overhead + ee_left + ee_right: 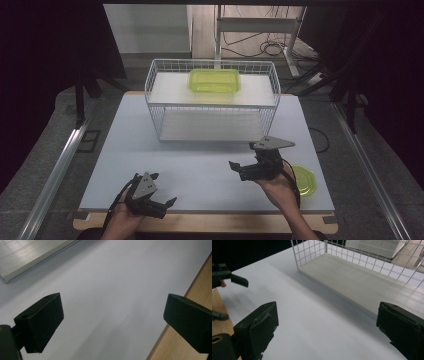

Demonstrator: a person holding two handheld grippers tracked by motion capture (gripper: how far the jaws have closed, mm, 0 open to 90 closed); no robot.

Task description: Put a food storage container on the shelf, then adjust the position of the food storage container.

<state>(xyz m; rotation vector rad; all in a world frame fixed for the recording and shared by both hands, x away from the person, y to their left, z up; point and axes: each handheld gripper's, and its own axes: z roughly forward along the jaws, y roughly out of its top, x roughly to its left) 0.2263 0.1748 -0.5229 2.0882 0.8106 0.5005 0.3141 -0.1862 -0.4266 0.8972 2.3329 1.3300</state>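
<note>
Peeking out from behind the right hand (280, 187), the round green lid (306, 181) is partly hidden. It lies flat near the table's (210, 165) right edge. Both the right gripper (243, 159) and left gripper (163, 189) have jaws wide apart, holding nothing.

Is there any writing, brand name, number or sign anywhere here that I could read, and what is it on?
None can be read.
Green container on the wire rack: no label shows.
Green lid on the table: no print shows.
Grey plates on the left gripper and right gripper: small dark marks, too small to tell whether they are writing.
</note>
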